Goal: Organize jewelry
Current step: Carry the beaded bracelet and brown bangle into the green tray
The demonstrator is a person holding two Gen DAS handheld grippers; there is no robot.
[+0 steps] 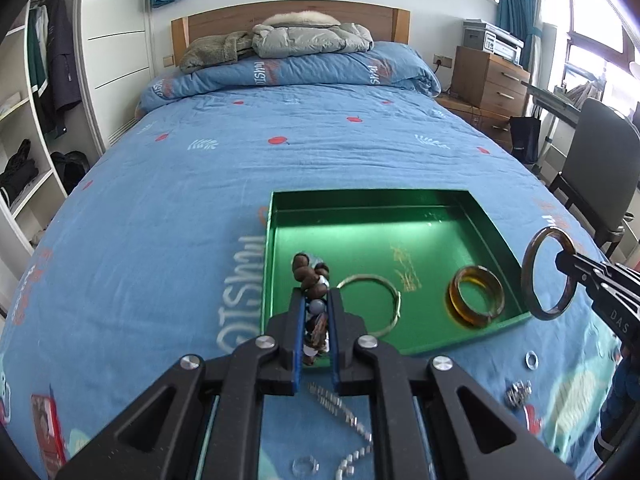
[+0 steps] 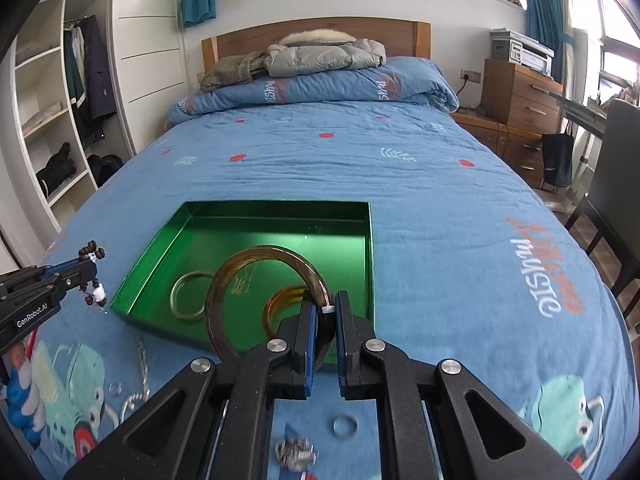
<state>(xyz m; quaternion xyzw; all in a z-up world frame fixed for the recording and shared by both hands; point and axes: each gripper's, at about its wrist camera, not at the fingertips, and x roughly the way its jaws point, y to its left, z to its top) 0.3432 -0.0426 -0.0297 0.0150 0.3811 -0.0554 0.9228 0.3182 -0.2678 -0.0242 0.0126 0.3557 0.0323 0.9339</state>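
Note:
A green tray [image 1: 400, 198] [image 2: 372, 248] lies on the blue bedspread. In it lie a thin pale bangle [image 1: 390, 286] [image 2: 178, 308] and an amber bangle [image 1: 476, 300] [image 2: 280, 300]. My left gripper [image 1: 316, 292] [image 2: 94, 268] is shut on a brown bead bracelet [image 1: 310, 272] [image 2: 92, 252], held above the tray's near left corner. My right gripper [image 2: 325, 300] [image 1: 560, 258] is shut on a dark brown bangle [image 2: 256, 256] [image 1: 534, 280], held upright above the tray's near right edge.
Loose pieces lie on the bedspread in front of the tray: a silver chain [image 1: 340, 408] [image 2: 142, 360], small rings [image 1: 531, 360] [image 2: 345, 426] [image 1: 305, 465], and a silver clump [image 1: 518, 392] [image 2: 296, 454]. A chair [image 1: 600, 168] stands to the bed's right.

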